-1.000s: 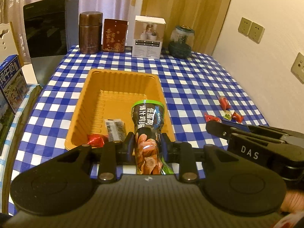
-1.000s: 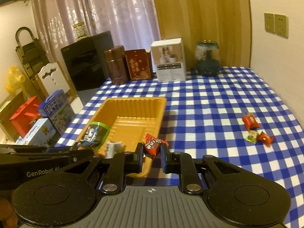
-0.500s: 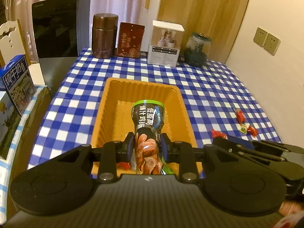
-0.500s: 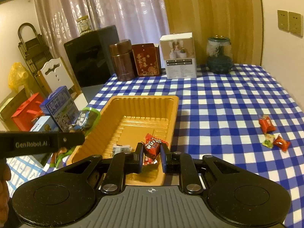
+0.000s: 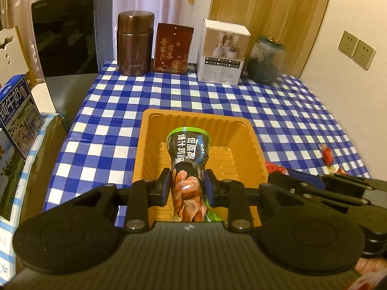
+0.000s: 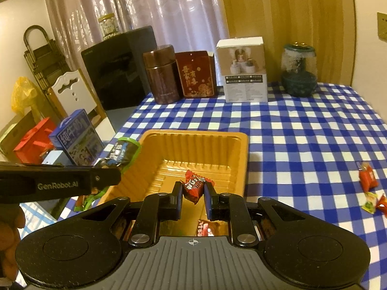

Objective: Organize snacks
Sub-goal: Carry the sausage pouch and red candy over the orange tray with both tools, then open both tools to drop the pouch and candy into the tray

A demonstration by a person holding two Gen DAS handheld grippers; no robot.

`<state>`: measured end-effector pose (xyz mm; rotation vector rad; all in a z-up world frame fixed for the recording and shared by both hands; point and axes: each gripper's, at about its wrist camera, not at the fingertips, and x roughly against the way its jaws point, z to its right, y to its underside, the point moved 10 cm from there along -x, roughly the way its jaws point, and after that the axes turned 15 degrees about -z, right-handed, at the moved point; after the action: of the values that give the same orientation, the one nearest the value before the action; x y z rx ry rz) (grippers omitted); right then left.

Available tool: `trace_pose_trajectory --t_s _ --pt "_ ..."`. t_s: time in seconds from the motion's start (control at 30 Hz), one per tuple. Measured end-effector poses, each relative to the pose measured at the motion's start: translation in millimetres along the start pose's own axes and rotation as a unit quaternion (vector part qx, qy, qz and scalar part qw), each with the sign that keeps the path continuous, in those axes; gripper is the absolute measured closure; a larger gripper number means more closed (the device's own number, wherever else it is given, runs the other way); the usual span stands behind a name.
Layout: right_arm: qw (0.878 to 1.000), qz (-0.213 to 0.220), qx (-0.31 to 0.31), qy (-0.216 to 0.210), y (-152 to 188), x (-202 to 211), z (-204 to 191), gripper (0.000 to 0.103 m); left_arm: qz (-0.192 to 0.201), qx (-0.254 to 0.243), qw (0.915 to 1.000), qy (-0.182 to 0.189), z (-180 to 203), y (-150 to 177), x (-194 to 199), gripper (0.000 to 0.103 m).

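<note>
My left gripper (image 5: 187,186) is shut on a green and black snack pouch (image 5: 188,154) and holds it above the near end of the orange tray (image 5: 256,149). My right gripper (image 6: 192,194) is shut on a red wrapped candy (image 6: 193,186) above the near end of the same orange tray (image 6: 241,154). The pouch (image 6: 123,151) and the left gripper (image 6: 106,177) show at the left of the right wrist view. Loose wrapped candies (image 6: 367,180) lie on the checked cloth to the right, also in the left wrist view (image 5: 327,155). The right gripper (image 5: 278,177) shows right of the tray.
A brown canister (image 5: 135,43), a red tin (image 5: 174,48), a white box (image 5: 223,53) and a glass jar (image 5: 266,60) line the table's far edge. A black appliance (image 5: 65,31) and a blue milk carton (image 5: 18,113) stand off the table's left side. A wall rises at the right.
Both grippers have risen and pulled back over the tray's near end, each keeping its load. The items lying in the tray are now hidden behind the grippers.
</note>
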<state>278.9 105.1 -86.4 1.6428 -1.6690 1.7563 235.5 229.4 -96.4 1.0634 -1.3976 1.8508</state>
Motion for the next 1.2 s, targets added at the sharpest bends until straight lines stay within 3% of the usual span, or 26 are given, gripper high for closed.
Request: trace_pose_trajectory --t_s 0.63,1.2 --pt "1.0 -0.013 -0.008 0.002 -12 -32 9 0.084 -0.017 -0.003 0.9998 -0.004 1 -8 -35 0.077" --pt "1.0 -0.015 -0.014 -0.009 -12 -30 4 0.084 -0.009 0.011 0.9999 -0.008 -10 -1 -23 0.073"
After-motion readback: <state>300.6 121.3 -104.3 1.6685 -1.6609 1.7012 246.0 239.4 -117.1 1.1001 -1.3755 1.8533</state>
